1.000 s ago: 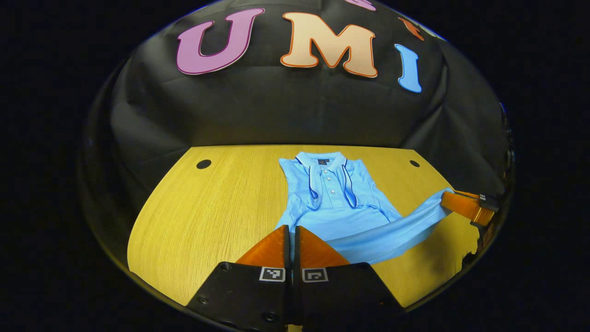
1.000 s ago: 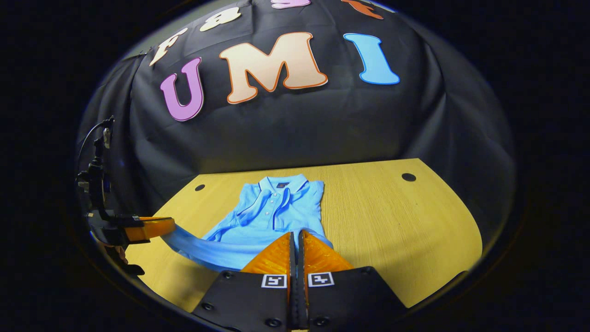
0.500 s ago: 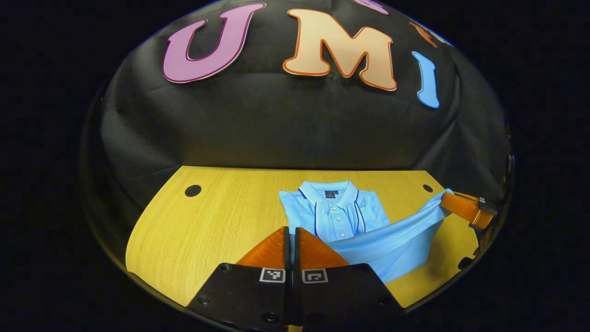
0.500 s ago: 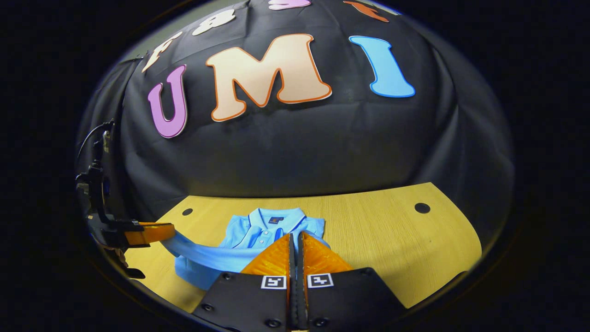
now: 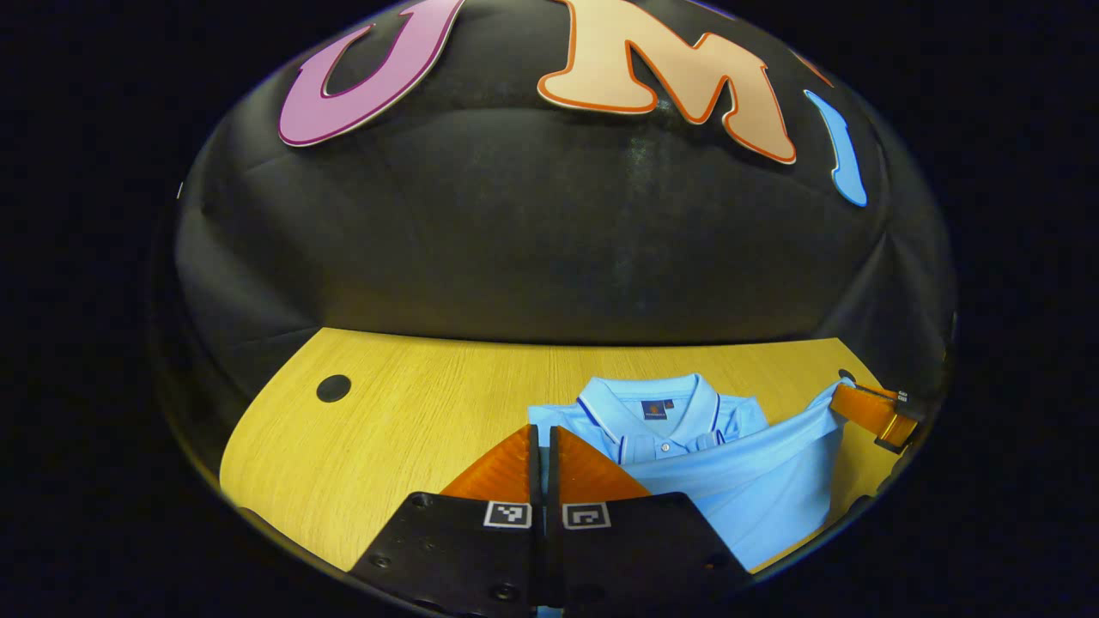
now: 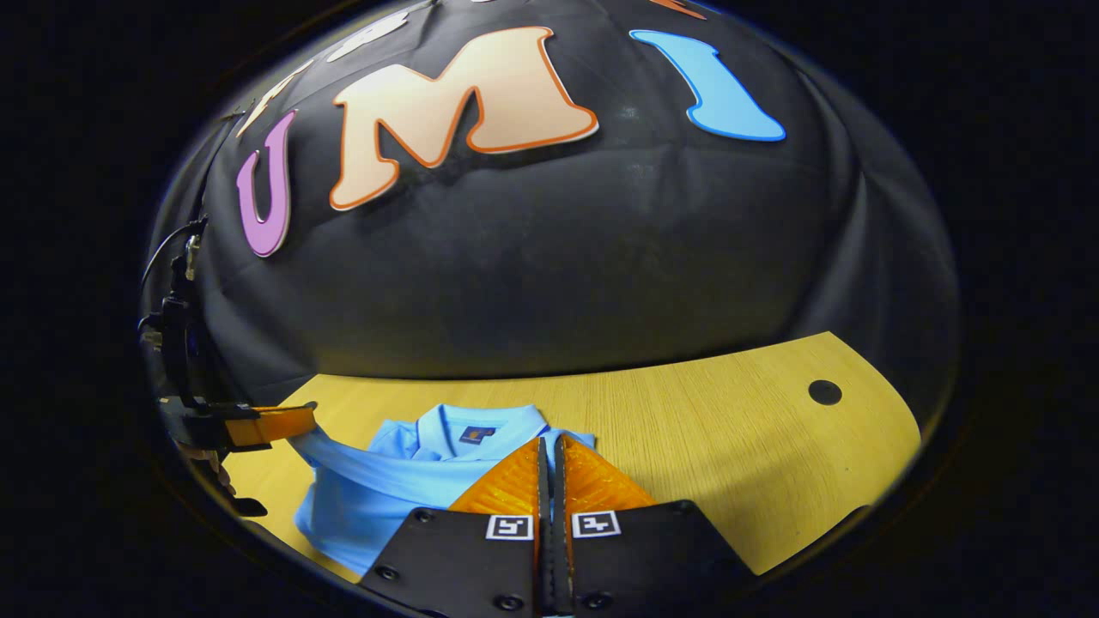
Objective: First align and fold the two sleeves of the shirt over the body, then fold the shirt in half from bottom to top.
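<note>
— What have the grippers got?
— The left gripper (image 5: 543,446) and the right gripper (image 6: 551,459) are each clamped tight on a hem corner of the light-blue polo shirt (image 5: 747,481), the hem hanging stretched between them above the collar (image 6: 468,425) on the wooden table (image 5: 412,412).
— How will it handle?
— Light, soft knit, I'd judge — it sags, so grip the corners and keep it taut.

I carry the shirt's (image 5: 755,489) bottom hem forward with my left gripper (image 5: 543,446) and right gripper (image 6: 550,459); it now covers the button placket, reaching nearly to the collar (image 5: 650,402).
</note>
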Available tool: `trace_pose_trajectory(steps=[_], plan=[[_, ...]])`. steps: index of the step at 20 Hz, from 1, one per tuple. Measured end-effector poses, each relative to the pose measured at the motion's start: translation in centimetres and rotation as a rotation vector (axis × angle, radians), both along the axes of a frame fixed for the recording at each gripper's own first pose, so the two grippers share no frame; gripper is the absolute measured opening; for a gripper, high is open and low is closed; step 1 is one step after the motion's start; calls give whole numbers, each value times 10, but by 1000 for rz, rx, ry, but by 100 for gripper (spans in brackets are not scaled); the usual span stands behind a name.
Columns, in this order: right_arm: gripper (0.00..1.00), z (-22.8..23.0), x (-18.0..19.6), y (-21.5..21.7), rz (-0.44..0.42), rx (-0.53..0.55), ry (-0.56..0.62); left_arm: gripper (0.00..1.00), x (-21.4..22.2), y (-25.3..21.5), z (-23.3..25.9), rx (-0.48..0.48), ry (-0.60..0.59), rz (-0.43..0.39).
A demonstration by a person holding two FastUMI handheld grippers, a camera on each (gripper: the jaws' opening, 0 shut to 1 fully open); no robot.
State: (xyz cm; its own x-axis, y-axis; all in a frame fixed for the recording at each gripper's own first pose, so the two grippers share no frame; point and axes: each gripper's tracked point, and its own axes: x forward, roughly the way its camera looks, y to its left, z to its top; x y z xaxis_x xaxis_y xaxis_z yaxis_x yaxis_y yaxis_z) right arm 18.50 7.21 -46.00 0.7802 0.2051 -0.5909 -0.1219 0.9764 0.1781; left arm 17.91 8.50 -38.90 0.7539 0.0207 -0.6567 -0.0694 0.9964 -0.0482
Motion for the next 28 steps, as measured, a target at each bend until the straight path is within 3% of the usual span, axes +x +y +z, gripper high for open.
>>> trace_pose_trajectory(steps=[6, 8, 9, 10, 11, 12, 13, 15, 22, 28], plan=[[2, -41, 17, -9, -63, -8, 46, 0, 29, 0, -17, 54, -61, 15], [49, -26, 19, -9, -33, -23, 5, 3, 27, -22, -8, -26, -55, -33], [73, -12, 24, -6, -16, -22, -49, 27, 24, -26, -8, -31, -49, -48], [78, 11, 24, -8, -1, -46, -109, 52, 22, -23, -2, 3, -59, -44], [75, 28, 24, -10, 6, -70, -150, 76, 19, -21, 16, 39, -98, -39], [82, 51, 18, -10, 16, -84, -188, 100, 17, -21, 35, 63, -144, -32], [91, 73, 10, -8, 12, -91, -227, 93, 12, -23, 56, 73, -191, -25], [100, 118, -4, -9, 0, -94, -301, 94, -4, -31, 101, 62, -265, -19], [100, 244, -84, -8, -5, -88, -469, 93, -66, -45, 232, 50, -470, -35], [100, 312, -146, -16, -43, -69, -514, 93, -137, -56, 282, 57, -525, -66]])
